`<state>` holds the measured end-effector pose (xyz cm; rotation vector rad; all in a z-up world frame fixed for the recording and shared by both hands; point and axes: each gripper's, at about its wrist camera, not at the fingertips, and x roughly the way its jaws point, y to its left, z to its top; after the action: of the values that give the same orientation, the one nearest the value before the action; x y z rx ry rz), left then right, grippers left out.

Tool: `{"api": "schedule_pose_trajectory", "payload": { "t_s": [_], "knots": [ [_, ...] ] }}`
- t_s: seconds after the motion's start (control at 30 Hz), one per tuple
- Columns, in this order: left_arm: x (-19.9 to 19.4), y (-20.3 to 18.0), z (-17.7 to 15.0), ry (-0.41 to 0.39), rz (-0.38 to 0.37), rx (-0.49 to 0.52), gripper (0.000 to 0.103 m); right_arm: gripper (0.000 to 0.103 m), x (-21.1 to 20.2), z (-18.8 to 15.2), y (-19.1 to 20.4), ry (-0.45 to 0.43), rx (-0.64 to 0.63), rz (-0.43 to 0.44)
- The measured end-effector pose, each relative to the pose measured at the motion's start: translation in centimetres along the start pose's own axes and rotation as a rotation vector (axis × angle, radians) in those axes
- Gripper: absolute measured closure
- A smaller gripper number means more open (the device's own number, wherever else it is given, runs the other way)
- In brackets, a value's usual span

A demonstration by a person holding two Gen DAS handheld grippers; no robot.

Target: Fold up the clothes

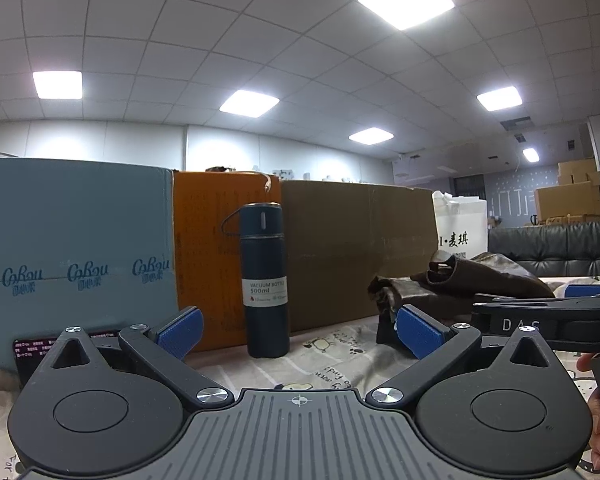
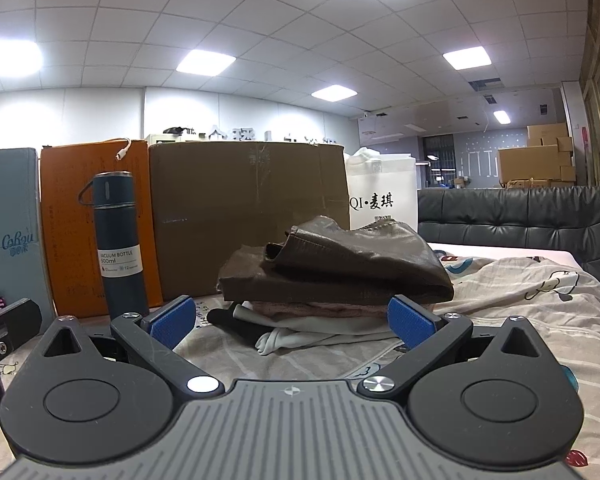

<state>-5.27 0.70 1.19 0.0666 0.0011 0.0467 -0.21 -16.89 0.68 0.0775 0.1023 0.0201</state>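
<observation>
Both grippers idle, jaws apart, holding nothing: left gripper [image 1: 298,330], right gripper [image 2: 292,316]. Right faces brown leather garment [image 2: 352,260] topping clothes stack [image 2: 320,316], likely done.

I see bare printed bedsheet [image 2: 308,356] open between my right tongs [image 2: 292,320] and the stacked clothes [image 2: 340,276] ahead. The vacuum bottle [image 2: 118,240] stands upright toward the bed's far edge, just before a wall of boxes [image 2: 248,204] blocking that side.
</observation>
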Motion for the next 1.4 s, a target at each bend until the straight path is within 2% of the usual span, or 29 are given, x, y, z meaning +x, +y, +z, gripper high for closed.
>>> {"api": "schedule_pose_trajectory", "payload": {
  "t_s": [1.4],
  "knots": [
    [-0.07,-0.13,-0.13,0.002,-0.01,0.002,0.0,0.0,0.09,-0.03,0.04,0.013,0.003,0.03]
  ]
}}
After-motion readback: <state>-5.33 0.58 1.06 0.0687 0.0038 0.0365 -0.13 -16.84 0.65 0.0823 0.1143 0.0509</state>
